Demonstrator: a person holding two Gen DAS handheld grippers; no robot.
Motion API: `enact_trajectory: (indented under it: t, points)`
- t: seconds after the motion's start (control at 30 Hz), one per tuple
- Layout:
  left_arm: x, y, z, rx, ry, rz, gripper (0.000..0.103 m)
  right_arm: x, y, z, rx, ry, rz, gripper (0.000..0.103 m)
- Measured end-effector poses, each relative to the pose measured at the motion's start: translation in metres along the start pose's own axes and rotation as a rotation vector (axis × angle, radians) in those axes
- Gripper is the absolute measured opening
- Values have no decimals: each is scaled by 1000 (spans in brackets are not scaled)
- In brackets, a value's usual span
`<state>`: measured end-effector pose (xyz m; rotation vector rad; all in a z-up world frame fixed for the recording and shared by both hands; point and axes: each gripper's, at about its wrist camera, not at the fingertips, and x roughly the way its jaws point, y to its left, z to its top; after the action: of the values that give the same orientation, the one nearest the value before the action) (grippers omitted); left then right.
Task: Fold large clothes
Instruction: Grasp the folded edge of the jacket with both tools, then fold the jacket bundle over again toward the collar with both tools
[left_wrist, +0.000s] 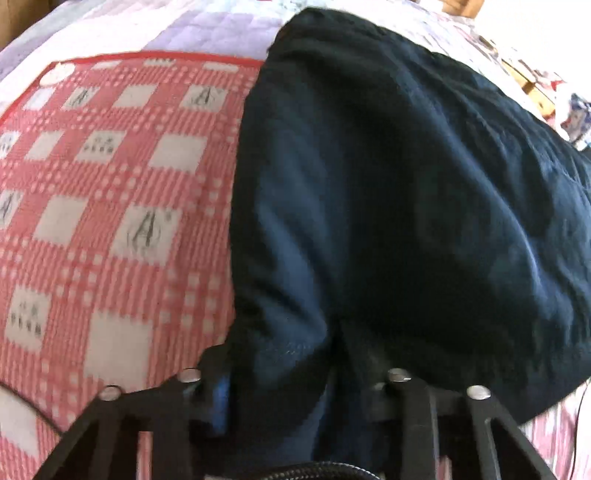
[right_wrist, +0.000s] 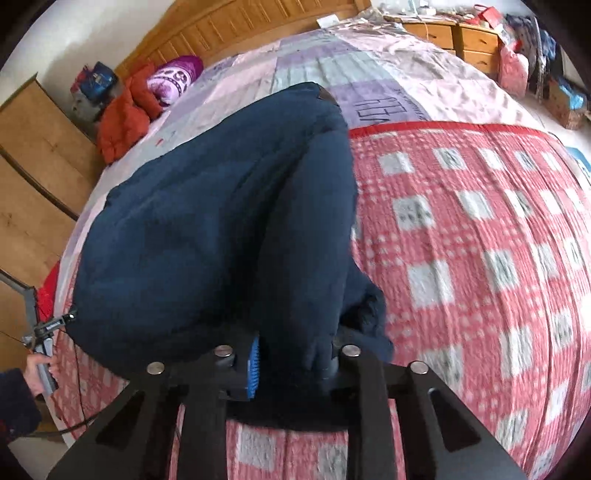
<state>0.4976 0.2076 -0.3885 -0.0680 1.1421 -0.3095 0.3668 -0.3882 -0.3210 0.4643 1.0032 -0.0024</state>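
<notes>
**Both grippers clamped on navy garment**

Red checked quilt covers the bed. Navy garment lies bunched on it, near edge lifted. Right gripper pinches a fold at that edge; left gripper pinches the fabric too.

Left gripper apparently pinches dark navy garment on checked quilt.

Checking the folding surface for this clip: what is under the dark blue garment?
The dark blue garment lies on a red checked blanket, which lies over a pale purple quilt. Anything directly beneath the garment is covered.
</notes>
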Motion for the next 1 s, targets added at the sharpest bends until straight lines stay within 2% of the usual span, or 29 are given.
enact_trajectory:
  t: [0.13,0.23,0.4,0.43,0.47,0.53,0.57,0.6,0.63,0.67,0.7,0.73,0.87,0.93,1.0]
  points:
    - [-9,5,-15,18,20,10,33,-7,-10,-35,21,47,-25,23]
    - [-13,6,-17,27,22,30,33,-6,-14,-35,48,40,-21,23]
    - [-24,1,-28,75,32,75,32,-11,-9,-34,20,44,-48,25]
    - [-28,2,-27,73,28,86,32,-11,-8,-32,15,51,-64,26]
    - [-35,1,-25,66,15,104,33,-13,-6,-30,4,53,-109,34]
    - [-59,-5,-22,85,-56,176,34,-29,4,-25,-27,-11,-233,44]
    - [-75,-15,-18,121,-117,224,39,-39,11,-22,-47,-62,-289,51]
    - [-87,-28,-13,162,-167,251,47,-51,22,-18,-79,-130,-337,62]
    - [-98,-45,-6,207,-223,265,52,-60,34,-14,-120,-189,-365,68]
    - [-103,-59,-1,230,-253,250,58,-66,55,-10,-184,-253,-371,75]
    - [-105,-79,6,258,-275,218,62,-64,73,-5,-234,-274,-348,79]
    - [-99,-104,15,289,-277,185,63,-55,91,0,-279,-265,-320,80]
    - [-51,-182,36,353,-245,130,66,13,167,15,-431,-163,-217,80]
    - [-21,-209,50,334,-215,129,68,48,201,25,-470,-149,-218,80]
    - [14,-222,66,295,-165,168,75,76,222,36,-496,-148,-218,80]
